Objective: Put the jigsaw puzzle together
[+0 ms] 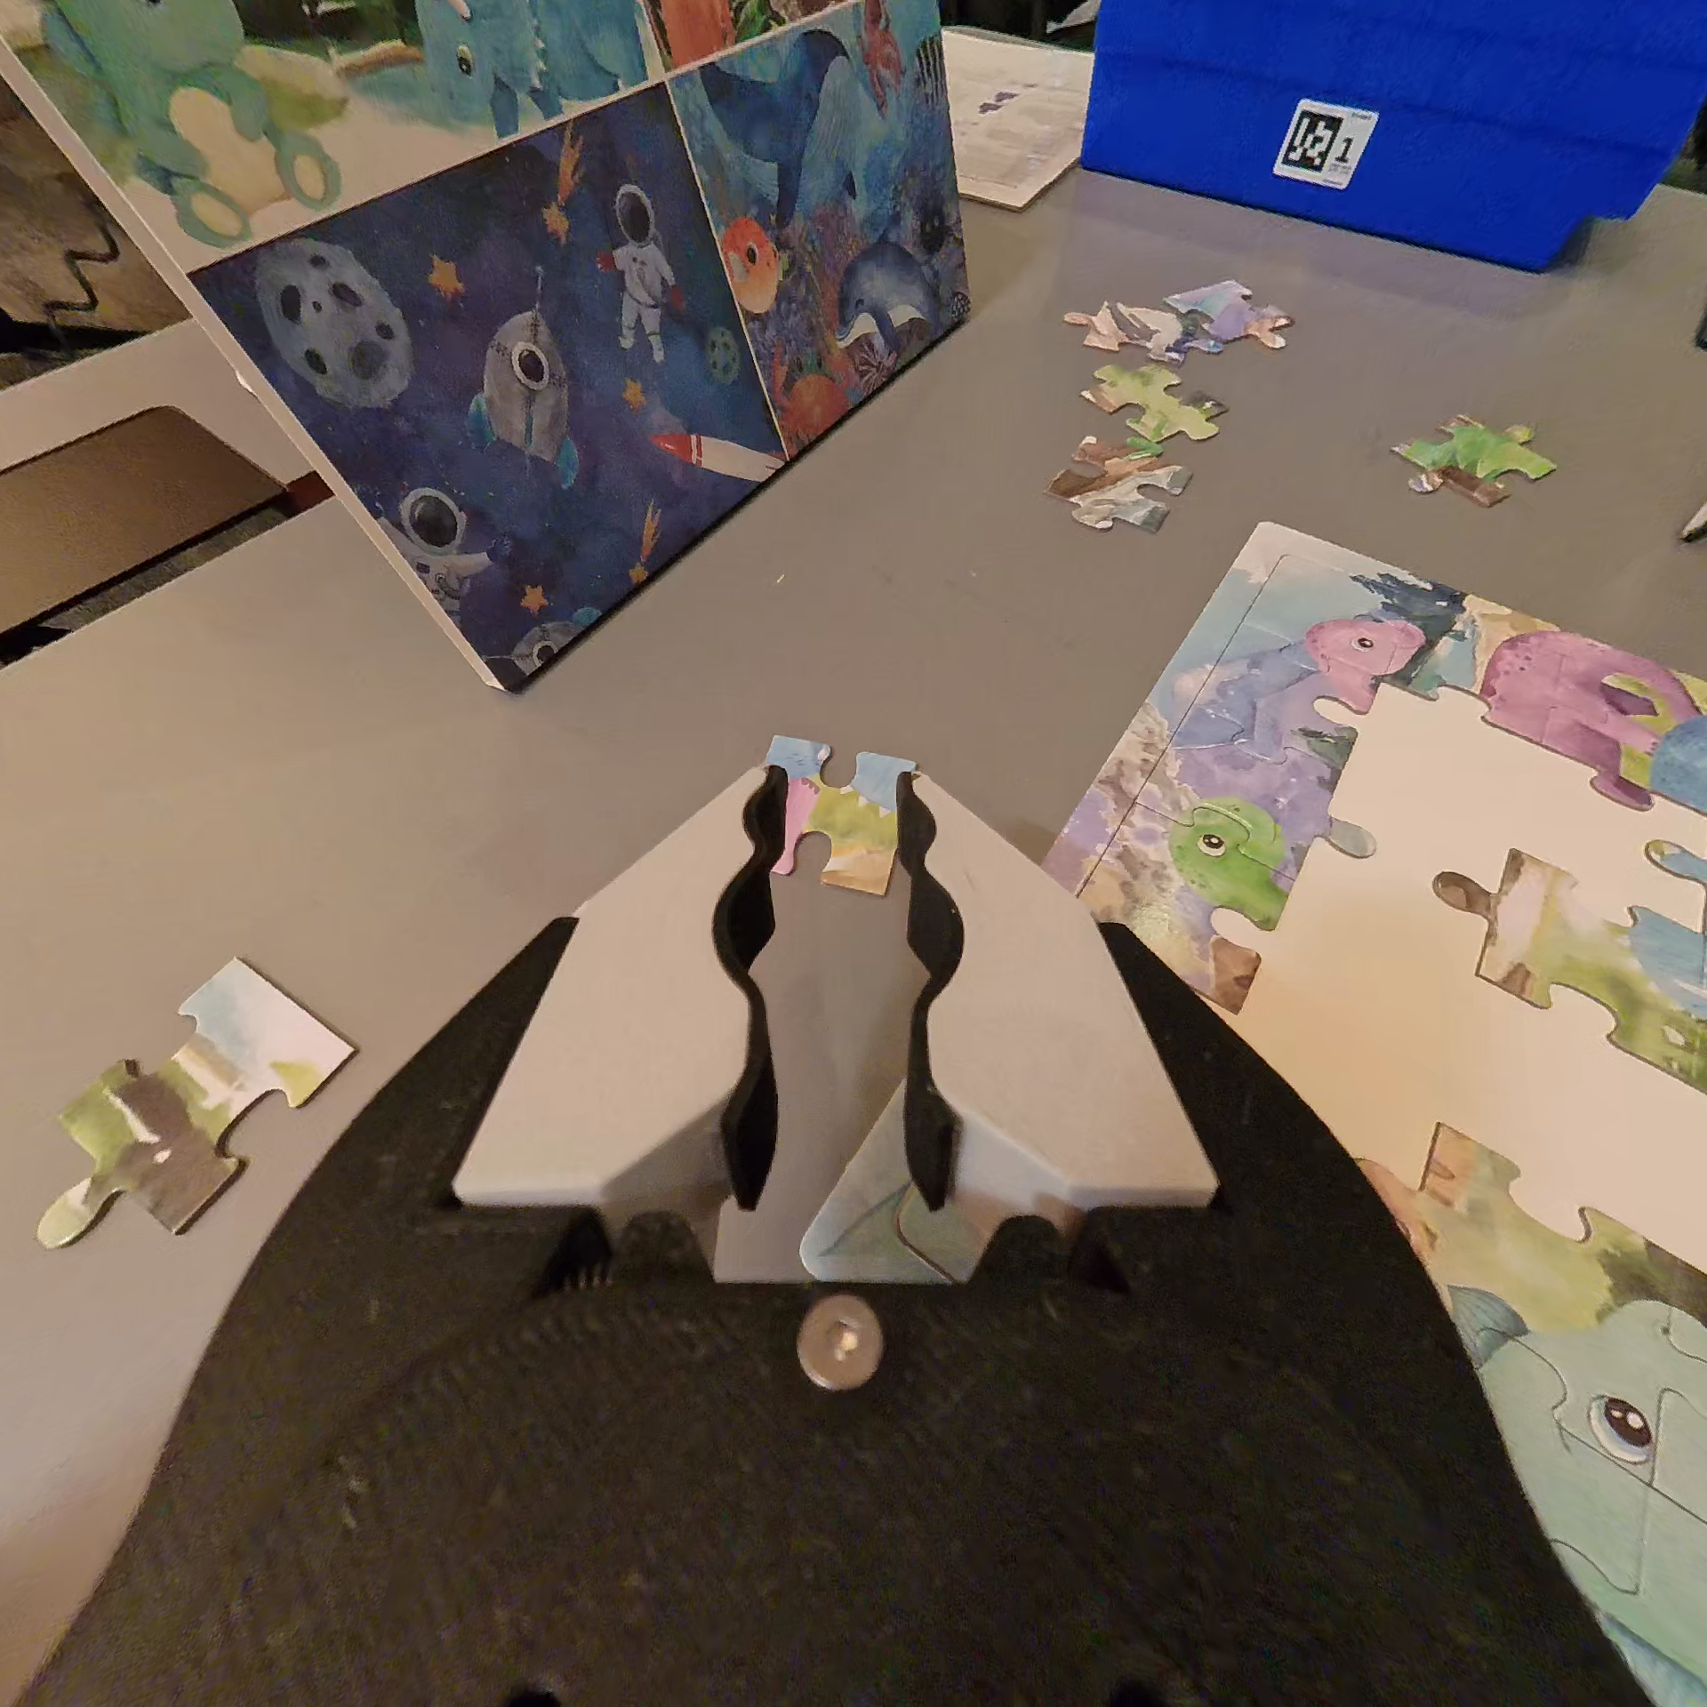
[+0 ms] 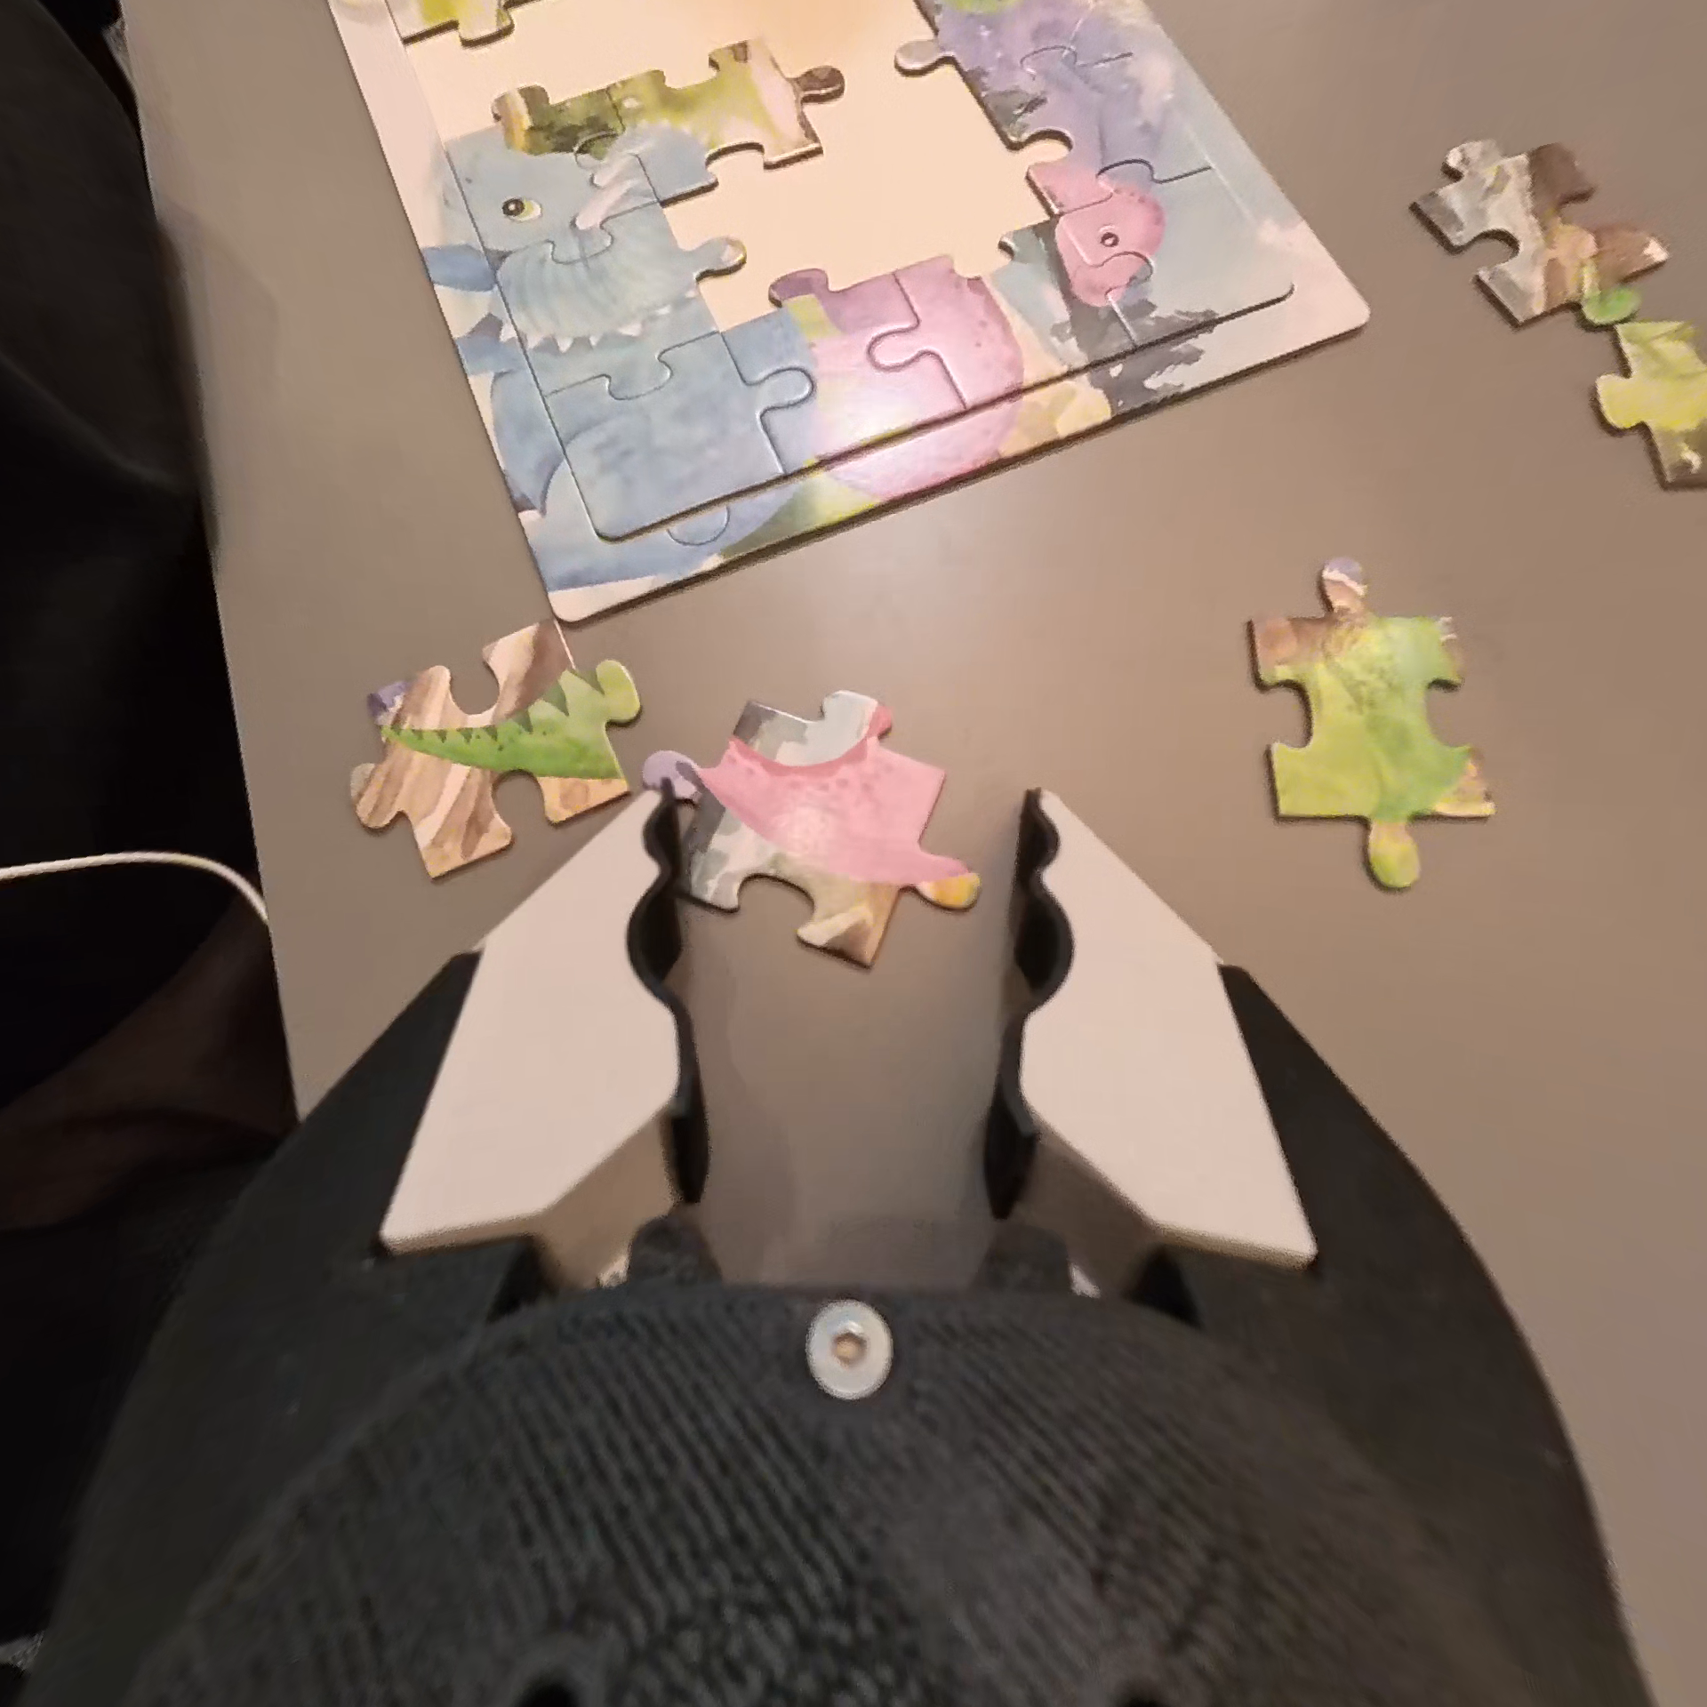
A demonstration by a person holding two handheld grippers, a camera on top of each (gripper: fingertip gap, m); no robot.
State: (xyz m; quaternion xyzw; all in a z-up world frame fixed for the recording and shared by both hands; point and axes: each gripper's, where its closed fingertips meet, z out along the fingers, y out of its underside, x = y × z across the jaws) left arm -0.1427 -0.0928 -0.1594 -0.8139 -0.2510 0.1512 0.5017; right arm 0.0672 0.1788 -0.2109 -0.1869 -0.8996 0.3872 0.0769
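A puzzle piece (image 1: 841,813) is pinched upright in the left gripper (image 1: 841,785) beside the half-filled puzzle board (image 1: 1201,647), while the right gripper (image 2: 845,804), jaws wide, is lowered over a pink piece (image 2: 813,813) best squared before lifting.

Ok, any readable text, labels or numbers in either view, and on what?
White square sticker on the blue plastic bin: black code pattern plus one large character; I don't transcribe writing.
White printed paper sheet beside the bin: too small to read.
Right wrist view: none.
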